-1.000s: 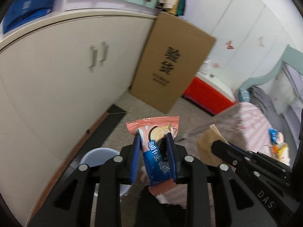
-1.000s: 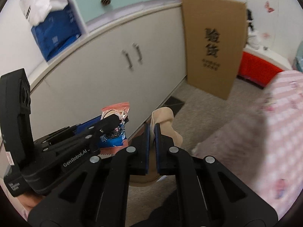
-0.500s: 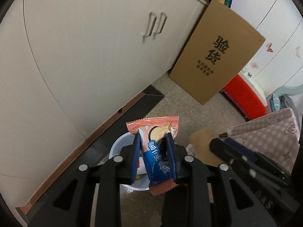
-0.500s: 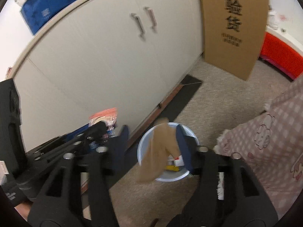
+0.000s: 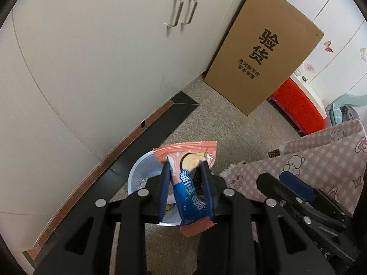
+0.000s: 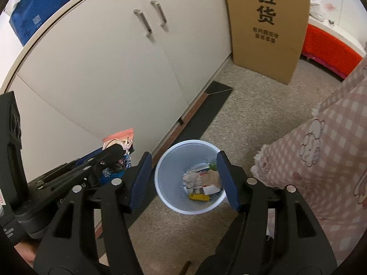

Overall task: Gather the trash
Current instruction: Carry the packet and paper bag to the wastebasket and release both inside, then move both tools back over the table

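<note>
My left gripper is shut on a pink and blue snack wrapper and holds it above the pale blue trash bin, which it partly hides. My right gripper is open and empty, directly over the same bin. The bin holds several pieces of trash, among them a tan piece and a yellow wrapper. The left gripper with the wrapper shows at the left of the right wrist view; the right gripper's arm shows at the right of the left wrist view.
White cabinet doors with metal handles run along the left. A flat cardboard box leans on them. A pink checked cloth hangs at the right of the bin. A red box stands behind on the speckled floor.
My right gripper opened over the bin and the tan piece dropped from it into the bin. Both grippers tilted down toward the bin. The left one still holds the wrapper.
</note>
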Demonstrator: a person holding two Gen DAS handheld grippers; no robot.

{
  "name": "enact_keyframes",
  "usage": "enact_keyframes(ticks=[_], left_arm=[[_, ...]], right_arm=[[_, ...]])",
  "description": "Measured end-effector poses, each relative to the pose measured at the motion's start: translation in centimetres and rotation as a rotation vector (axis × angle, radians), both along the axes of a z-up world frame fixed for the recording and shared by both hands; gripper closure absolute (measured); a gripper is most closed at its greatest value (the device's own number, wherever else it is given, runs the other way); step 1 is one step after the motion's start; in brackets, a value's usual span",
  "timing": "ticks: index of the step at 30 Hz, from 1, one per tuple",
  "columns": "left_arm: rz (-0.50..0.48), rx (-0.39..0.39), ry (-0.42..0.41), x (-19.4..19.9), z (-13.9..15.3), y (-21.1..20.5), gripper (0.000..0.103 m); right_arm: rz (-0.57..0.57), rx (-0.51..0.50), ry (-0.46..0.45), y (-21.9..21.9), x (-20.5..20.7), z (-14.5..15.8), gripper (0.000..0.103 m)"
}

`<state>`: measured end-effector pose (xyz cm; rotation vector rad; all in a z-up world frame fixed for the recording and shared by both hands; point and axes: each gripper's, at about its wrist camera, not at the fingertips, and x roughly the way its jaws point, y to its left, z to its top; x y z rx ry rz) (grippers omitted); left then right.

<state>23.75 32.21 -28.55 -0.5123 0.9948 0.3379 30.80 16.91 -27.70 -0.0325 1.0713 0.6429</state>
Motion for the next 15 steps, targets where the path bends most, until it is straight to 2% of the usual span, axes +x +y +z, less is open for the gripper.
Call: enact_keyframes(ticks=[8,11,13,15], left_arm=[[-0.041,0.013,-0.002,1.2,0.7,-1.6,0.076],[-0.051,0.012,-0.007,1.3,1.2,-2.1,0.072],[-0.046,0.020,-0.007,1.3,1.6,-2.3,0.059],[-0.031,0.042,-0.016,1.1,2.1,-2.4,0.039]], right_arm=[[-0.055,0.011,-0.039,-1.9,0.1,1.1,0.042],[-0.076,0.026,-0.054,-2.7,0.1,1.8,0.042],[-0.093,0.042,-0.055,-3.5,0.1,2.2,0.041],[-0.105,0.054,-0.054,-4.1,0.1,2.5,0.040]])
